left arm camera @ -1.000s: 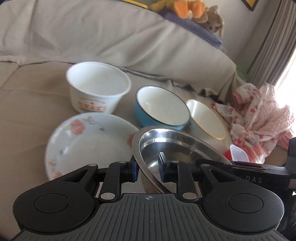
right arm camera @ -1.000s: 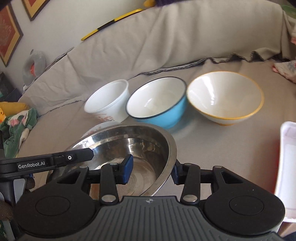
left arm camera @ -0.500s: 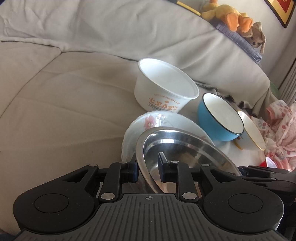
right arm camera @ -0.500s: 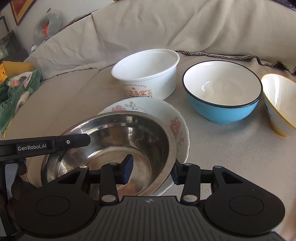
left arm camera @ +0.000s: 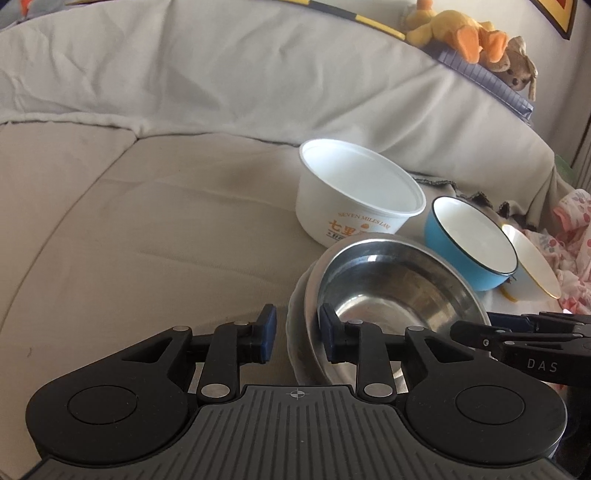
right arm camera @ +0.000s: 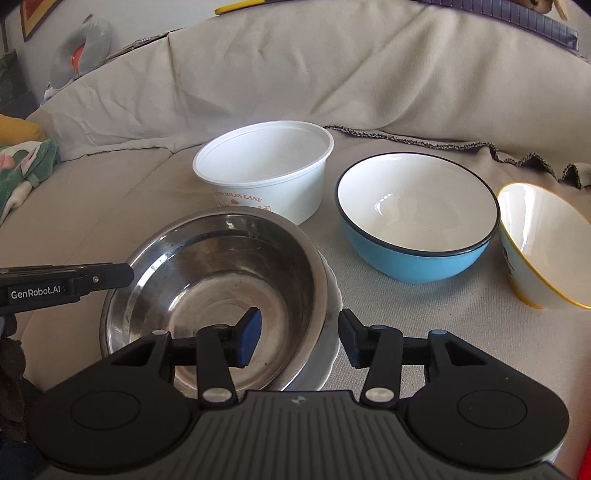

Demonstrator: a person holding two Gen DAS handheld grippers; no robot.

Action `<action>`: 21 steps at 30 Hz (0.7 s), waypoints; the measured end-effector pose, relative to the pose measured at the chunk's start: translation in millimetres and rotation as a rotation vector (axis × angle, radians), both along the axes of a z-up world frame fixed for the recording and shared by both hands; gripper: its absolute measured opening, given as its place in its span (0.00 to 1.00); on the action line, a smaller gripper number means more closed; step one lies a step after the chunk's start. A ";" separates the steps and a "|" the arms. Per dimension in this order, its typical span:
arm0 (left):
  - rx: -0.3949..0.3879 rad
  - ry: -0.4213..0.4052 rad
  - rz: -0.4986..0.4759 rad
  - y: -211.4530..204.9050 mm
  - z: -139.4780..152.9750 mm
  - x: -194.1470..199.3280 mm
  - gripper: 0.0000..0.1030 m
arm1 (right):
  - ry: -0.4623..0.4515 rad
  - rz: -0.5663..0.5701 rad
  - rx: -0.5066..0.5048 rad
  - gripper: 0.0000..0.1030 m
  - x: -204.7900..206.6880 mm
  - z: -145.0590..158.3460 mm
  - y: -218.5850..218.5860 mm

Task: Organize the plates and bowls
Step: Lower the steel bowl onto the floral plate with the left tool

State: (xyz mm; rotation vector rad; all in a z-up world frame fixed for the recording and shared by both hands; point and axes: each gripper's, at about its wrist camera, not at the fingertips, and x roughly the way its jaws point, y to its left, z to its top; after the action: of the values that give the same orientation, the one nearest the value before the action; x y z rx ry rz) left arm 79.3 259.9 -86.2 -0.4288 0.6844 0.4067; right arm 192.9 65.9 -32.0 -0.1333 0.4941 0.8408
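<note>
surface: we see a sofa (left arm camera: 155, 221) draped in a beige cover; everything sits on its seat.
room: plush toys (left arm camera: 476, 37) on the sofa's backrest, a pink patterned cloth (left arm camera: 572, 251) at the right end, a framed picture (right arm camera: 35, 14) on the wall, green floral fabric (right arm camera: 22, 173) at the left end.
steel bowl: the steel bowl (right arm camera: 218, 302) sits on the floral plate (right arm camera: 330, 347); only the plate's rim shows around it.
left gripper: the left gripper (left arm camera: 293, 339) straddles the near rims of bowl and plate. Its fingers (left arm camera: 266, 334) have just been opening; the outer pad stands clear of the plate edge, the inner pad is inside the bowl, and we cannot tell if it touches the wall. No squeeze on the rim.
right gripper: the right gripper (right arm camera: 297, 338) straddles the opposite rim. Its fingers (right arm camera: 249, 338) have just been opening; one pad hangs inside the bowl, the other is outside beyond the plate edge, both off the metal.
count: four bowls, namely the steel bowl, white plastic tub (right arm camera: 269, 173), blue bowl (right arm camera: 413, 214), yellow-rimmed bowl (right arm camera: 543, 243); one plate; two grippers.
layout: tub just behind the steel bowl, blue bowl to its right, yellow-rimmed bowl tilted and beside the blue one.
</note>
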 end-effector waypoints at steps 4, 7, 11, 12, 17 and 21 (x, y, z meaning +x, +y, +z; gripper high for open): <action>-0.092 0.000 0.046 11.2 -8.8 -0.8 0.38 | 0.071 -0.014 0.019 0.51 11.4 -6.0 -3.5; -0.143 0.007 0.076 19.8 -15.1 -0.5 0.48 | 0.169 -0.003 0.051 0.51 24.2 -11.1 -3.7; -0.197 0.012 0.065 24.0 -21.0 3.8 0.43 | 0.350 0.050 0.109 0.53 44.0 -20.6 0.4; -0.218 0.022 0.060 25.1 -24.0 6.1 0.41 | 0.365 0.054 0.111 0.54 45.8 -21.9 1.4; -0.303 0.042 0.028 22.0 -32.4 15.2 0.30 | 0.360 0.085 0.125 0.53 48.0 -19.3 -2.1; -0.268 0.068 0.034 11.2 -26.0 23.4 0.40 | 0.343 0.103 0.140 0.52 43.9 -17.7 -13.0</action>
State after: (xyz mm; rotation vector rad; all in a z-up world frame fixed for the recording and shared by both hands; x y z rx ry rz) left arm 102.7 271.1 -112.2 -0.6835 0.8026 0.3640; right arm 236.8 53.0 -49.7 0.1179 0.7522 1.0020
